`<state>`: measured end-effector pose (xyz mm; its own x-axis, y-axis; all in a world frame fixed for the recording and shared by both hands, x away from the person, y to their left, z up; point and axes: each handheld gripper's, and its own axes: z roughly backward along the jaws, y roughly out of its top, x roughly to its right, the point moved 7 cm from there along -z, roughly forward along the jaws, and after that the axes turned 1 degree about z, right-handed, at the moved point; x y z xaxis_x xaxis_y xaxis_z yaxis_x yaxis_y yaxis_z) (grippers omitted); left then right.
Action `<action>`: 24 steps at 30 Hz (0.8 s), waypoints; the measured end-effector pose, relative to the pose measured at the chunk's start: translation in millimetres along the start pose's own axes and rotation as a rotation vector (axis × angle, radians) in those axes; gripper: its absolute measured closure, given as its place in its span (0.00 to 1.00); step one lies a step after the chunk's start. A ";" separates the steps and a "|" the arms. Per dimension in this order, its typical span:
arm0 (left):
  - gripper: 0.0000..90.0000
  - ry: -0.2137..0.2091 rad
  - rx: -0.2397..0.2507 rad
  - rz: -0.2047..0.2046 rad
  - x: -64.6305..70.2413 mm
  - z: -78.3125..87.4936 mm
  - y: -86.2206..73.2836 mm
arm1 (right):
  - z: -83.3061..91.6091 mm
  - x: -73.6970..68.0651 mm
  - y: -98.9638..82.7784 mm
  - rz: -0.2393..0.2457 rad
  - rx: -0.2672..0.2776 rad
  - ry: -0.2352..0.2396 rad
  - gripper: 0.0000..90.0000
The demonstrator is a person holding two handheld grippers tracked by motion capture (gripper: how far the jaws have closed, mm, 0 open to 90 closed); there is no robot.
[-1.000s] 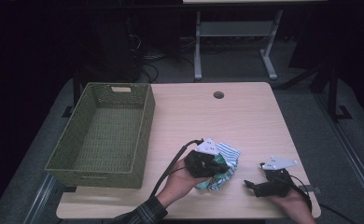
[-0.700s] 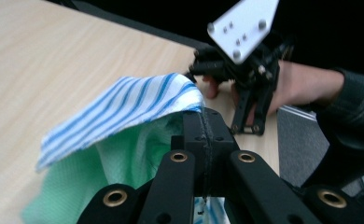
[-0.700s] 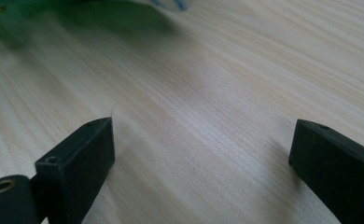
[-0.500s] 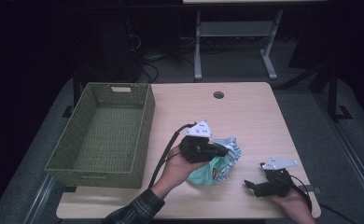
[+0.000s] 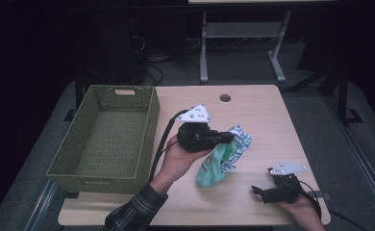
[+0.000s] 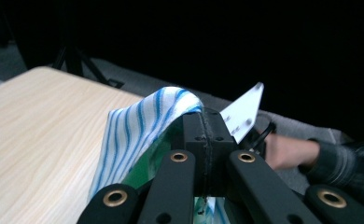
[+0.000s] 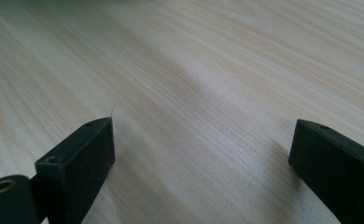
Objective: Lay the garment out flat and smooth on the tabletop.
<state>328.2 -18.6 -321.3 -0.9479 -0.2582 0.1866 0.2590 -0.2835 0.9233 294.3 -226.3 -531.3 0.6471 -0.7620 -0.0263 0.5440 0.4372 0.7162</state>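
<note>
A small garment of blue-and-white striped and mint-green cloth (image 5: pixel 222 156) hangs in the air over the middle of the desk (image 5: pixel 253 110), just right of centre, pinched by one striped edge and drooping toward the wood, its lower green end close to the surface; whether it touches cannot be told. The left tongs (image 5: pixel 230 137) are clamped tight on that edge: in the left gripper view the two black jaws meet face to face with the striped fabric (image 6: pixel 138 135) folded over and draped down their left side. A hand in a plaid sleeve (image 5: pixel 135 211) carries them, a cable trailing back from the body. To the left, on the desk's near left part, stands an olive woven basket (image 5: pixel 147 130) with a handle slot in its far wall. Well apart from the cloth, by the desk's near right corner, the right tongs (image 5: pixel 256 190) rest low over bare wood, their jaws spread wide with nothing between them.
</note>
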 end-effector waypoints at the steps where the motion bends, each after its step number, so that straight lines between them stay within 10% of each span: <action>1: 1.00 -0.004 0.007 0.000 1.3 1.1 2.5 | 0.0 0.0 0.0 0.000 0.000 0.000 0.07; 8: 1.00 -0.010 0.023 0.005 -2.4 7.9 8.0 | 0.0 -0.2 -0.1 -0.002 -0.001 0.001 0.07; 24: 1.00 0.139 -0.064 0.136 -70.8 3.3 -47.2 | 0.0 0.2 -0.2 0.003 -0.001 0.000 0.07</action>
<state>382.5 16.2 -377.0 -0.8699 -0.4218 0.2558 0.3982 -0.2943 0.8688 294.4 -226.6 -531.5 0.6483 -0.7610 -0.0243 0.5429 0.4396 0.7155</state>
